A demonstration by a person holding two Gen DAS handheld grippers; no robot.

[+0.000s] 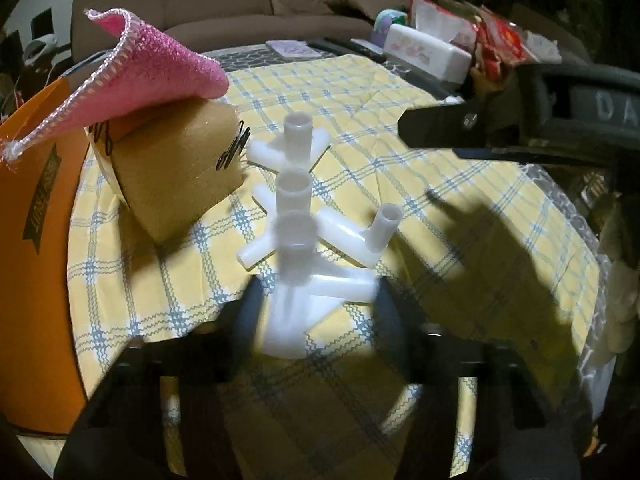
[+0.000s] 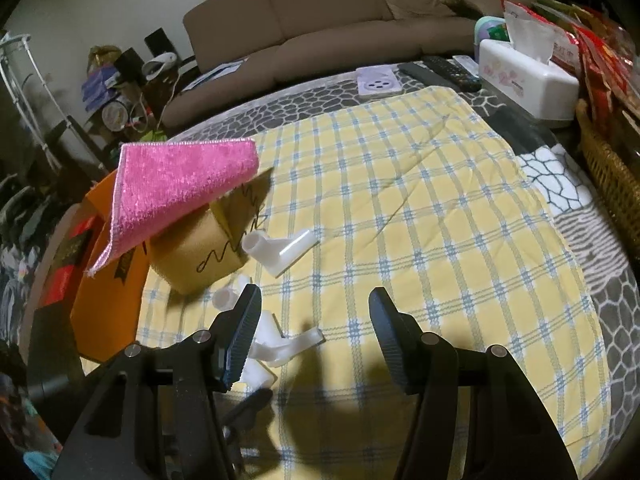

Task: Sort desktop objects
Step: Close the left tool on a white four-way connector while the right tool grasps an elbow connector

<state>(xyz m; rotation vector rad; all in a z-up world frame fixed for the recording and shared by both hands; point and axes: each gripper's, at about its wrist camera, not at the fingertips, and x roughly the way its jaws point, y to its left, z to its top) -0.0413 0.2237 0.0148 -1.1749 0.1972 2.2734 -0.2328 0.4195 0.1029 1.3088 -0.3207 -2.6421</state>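
Four white plastic pipe fittings [image 1: 298,216] lie clustered on the yellow checked cloth [image 1: 400,184] over the desk. The nearest one [image 1: 296,304] is blurred, sitting between the left gripper [image 1: 316,312] jaws, half closed; contact is hard to make out. The right gripper [image 2: 314,336] hangs half open, empty. Beside the fittings, one pink cloth [image 1: 160,76] drapes a tan box [image 1: 176,168].

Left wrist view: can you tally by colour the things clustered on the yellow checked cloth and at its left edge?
White pipe fittings: 4 (they overlap and the nearest is blurred, so this is my best count)
Pink cloth: 1
Tan box: 1
Orange box: 1
Total: 7
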